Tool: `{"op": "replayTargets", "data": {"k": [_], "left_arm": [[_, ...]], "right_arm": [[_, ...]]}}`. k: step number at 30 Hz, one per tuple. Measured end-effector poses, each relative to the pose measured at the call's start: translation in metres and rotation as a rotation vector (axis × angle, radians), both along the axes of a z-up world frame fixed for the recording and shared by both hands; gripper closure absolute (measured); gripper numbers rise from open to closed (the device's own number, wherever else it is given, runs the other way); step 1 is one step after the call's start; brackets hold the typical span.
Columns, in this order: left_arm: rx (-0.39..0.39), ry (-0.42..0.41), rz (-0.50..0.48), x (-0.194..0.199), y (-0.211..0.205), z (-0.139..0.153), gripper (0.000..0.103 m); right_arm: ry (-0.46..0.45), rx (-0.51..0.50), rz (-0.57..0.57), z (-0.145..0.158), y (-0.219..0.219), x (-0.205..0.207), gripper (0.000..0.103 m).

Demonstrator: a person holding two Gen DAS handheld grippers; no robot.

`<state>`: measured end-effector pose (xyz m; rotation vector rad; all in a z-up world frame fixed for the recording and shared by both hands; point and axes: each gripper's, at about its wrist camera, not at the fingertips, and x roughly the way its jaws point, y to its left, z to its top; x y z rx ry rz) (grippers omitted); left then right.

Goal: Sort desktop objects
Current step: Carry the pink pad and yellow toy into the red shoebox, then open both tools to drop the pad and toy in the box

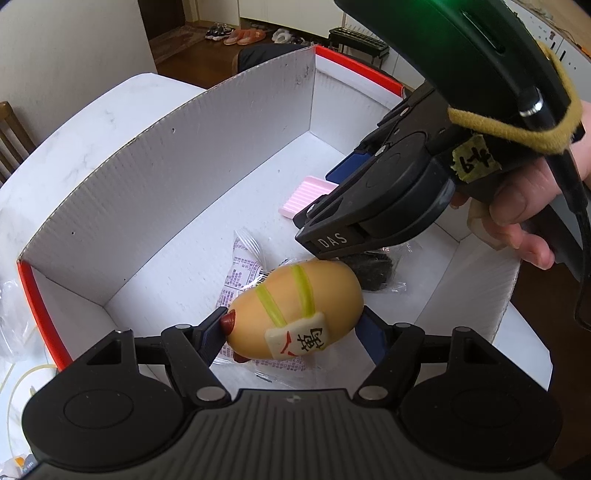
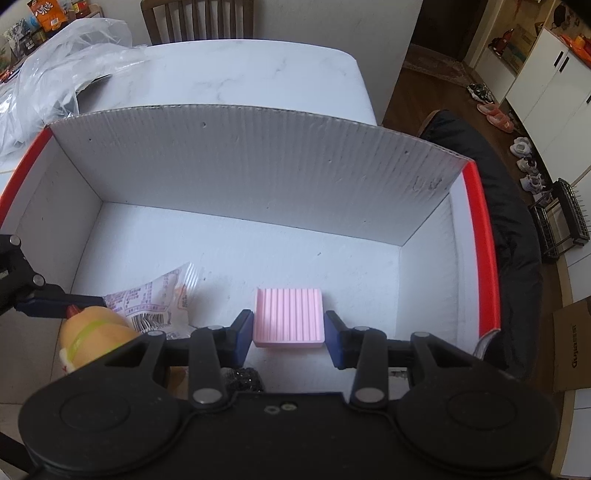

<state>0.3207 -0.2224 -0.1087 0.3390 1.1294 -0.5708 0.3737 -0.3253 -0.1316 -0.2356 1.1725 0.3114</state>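
A white cardboard box (image 1: 207, 155) with red edges stands on the table; it also shows in the right wrist view (image 2: 258, 173). My left gripper (image 1: 295, 332) is shut on a tan egg-shaped toy (image 1: 295, 306) with green stripes and holds it over the box floor. The toy shows at the left in the right wrist view (image 2: 92, 332). My right gripper (image 2: 288, 332) has its fingers on both sides of a pink ribbed block (image 2: 288, 317), which seems to rest on the box floor (image 1: 306, 194). The right gripper (image 1: 321, 236) hangs just above the toy.
A printed snack packet (image 2: 155, 299) and a black scrubby item (image 1: 373, 273) lie in the box. A crumpled plastic bag (image 2: 66, 66) sits at the table's far left. A wooden chair (image 2: 199, 18) stands behind the table. A dark cushion (image 2: 513, 240) lies right of the box.
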Motion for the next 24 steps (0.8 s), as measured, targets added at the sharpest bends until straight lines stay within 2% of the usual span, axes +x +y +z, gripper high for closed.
{"op": "replayTargets", "data": {"k": [10, 15, 18, 20, 24], "left_arm": [[-0.029, -0.014, 0.025, 0.001, 0.002, 0.002, 0.028], [-0.035, -0.021, 0.051, -0.004, 0.007, 0.002, 0.028], [-0.048, -0.018, 0.064, -0.004, 0.009, 0.002, 0.027], [-0.065, -0.027, 0.064, -0.005, 0.011, 0.004, 0.025], [-0.087, -0.060, 0.058, -0.009, 0.012, 0.010, 0.018]], "right_arm": [[0.004, 0.025, -0.012, 0.003, -0.004, -0.001, 0.060], [-0.009, 0.050, -0.021, 0.010, -0.009, -0.006, 0.044], [-0.006, 0.066, -0.021, 0.013, -0.011, -0.008, 0.041], [-0.015, 0.066, -0.014, 0.015, -0.010, -0.012, 0.039], [-0.041, 0.099, -0.009, 0.023, -0.011, -0.016, 0.027]]}}
